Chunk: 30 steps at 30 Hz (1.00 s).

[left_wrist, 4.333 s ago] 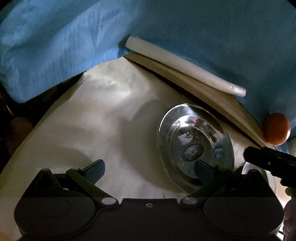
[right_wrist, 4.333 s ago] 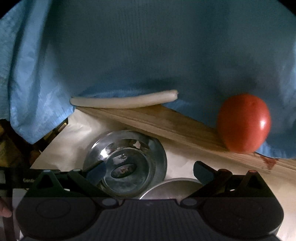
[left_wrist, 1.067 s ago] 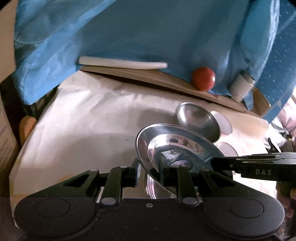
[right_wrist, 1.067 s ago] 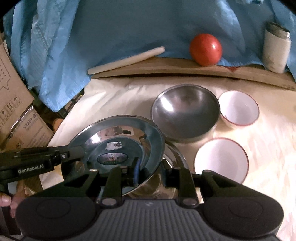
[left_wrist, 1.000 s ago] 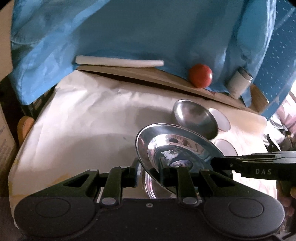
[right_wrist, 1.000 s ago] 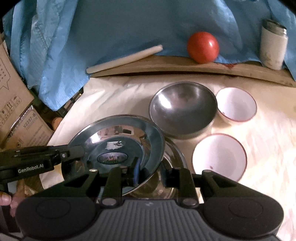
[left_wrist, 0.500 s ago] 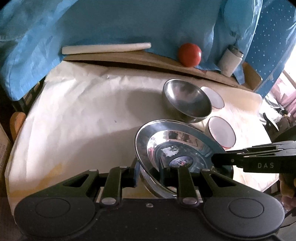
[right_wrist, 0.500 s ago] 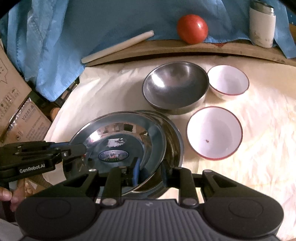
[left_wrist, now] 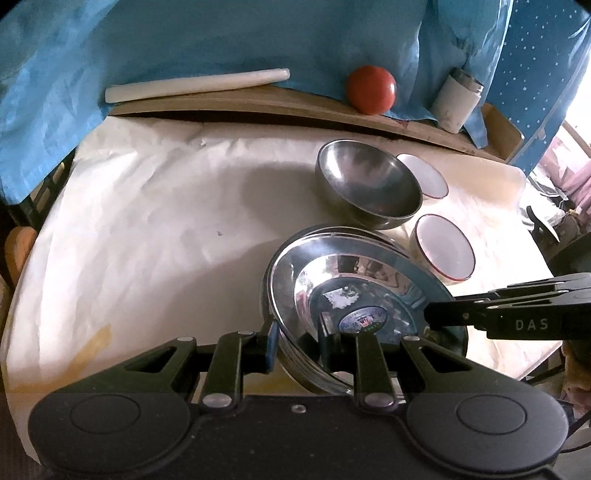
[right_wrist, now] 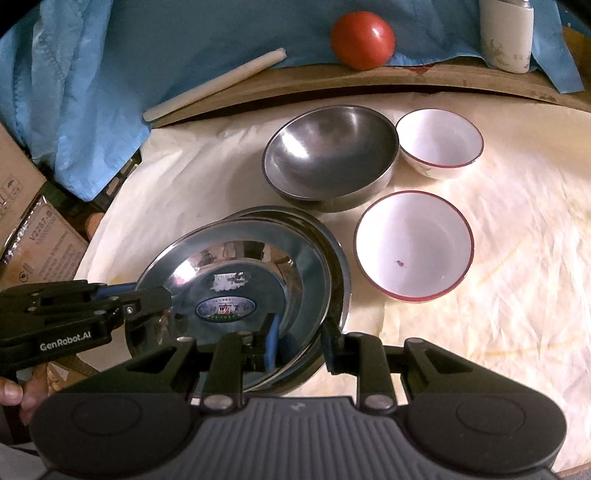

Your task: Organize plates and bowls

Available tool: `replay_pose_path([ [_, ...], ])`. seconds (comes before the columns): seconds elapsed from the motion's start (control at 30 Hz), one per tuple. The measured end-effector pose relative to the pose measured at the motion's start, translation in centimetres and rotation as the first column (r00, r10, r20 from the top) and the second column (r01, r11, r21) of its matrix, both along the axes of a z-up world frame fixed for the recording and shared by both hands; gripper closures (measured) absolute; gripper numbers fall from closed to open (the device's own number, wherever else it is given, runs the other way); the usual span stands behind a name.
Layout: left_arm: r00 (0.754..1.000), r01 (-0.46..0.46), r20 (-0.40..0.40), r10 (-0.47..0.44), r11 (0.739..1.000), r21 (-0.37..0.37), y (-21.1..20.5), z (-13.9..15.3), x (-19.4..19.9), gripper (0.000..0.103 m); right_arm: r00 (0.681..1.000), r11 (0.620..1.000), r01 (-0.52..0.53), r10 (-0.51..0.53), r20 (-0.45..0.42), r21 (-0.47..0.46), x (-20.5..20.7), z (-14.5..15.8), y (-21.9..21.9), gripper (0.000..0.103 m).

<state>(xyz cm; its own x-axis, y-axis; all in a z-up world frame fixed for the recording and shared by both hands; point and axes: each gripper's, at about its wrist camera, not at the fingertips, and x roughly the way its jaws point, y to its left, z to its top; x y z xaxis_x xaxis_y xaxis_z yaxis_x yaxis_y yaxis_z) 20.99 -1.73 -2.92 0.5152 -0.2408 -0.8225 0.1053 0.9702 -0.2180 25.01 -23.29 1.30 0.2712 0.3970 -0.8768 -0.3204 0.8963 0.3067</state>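
Observation:
A shiny steel plate [left_wrist: 351, 288] [right_wrist: 236, 280] with a round label sits tilted in a second steel plate [left_wrist: 332, 230] [right_wrist: 334, 247] on the cream-covered table. My left gripper [left_wrist: 299, 341] [right_wrist: 162, 299] is shut on its left rim. My right gripper [right_wrist: 300, 345] [left_wrist: 428, 317] is shut on the opposite rim. Behind the plates stands a steel bowl [left_wrist: 369, 184] [right_wrist: 328, 155]. To its right are a larger white red-rimmed bowl [left_wrist: 443, 251] [right_wrist: 413, 243] and a smaller one [left_wrist: 424, 173] [right_wrist: 439, 136].
A wooden board at the back carries a tomato [left_wrist: 371, 90] [right_wrist: 362, 38], a white cup [left_wrist: 456, 103] [right_wrist: 506, 33] and a white rod [left_wrist: 195, 86] [right_wrist: 214, 85] against blue cloth. Cardboard boxes [right_wrist: 22, 221] stand off the table's left edge.
Both grippers, open around the plate four seconds ago, now hold it. Over the last second the plate has sunk from above the lower plate into it, and both views have tipped downward.

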Motion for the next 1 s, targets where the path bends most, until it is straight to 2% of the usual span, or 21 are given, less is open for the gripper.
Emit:
replay_pose_path([
  [0.6, 1.0, 0.013, -0.029, -0.011, 0.998, 0.059, -1.0, -0.6, 0.8, 0.077, 1.0, 1.0, 0.001, -0.001, -0.016, -0.014, 0.1, -0.2, 0.5, 0.075],
  [1.0, 0.998, 0.021, -0.053, -0.017, 0.997, 0.073, -1.3, -0.9, 1.1, 0.075, 1.0, 1.0, 0.009, -0.009, -0.019, -0.016, 0.2, -0.3, 0.7, 0.075],
])
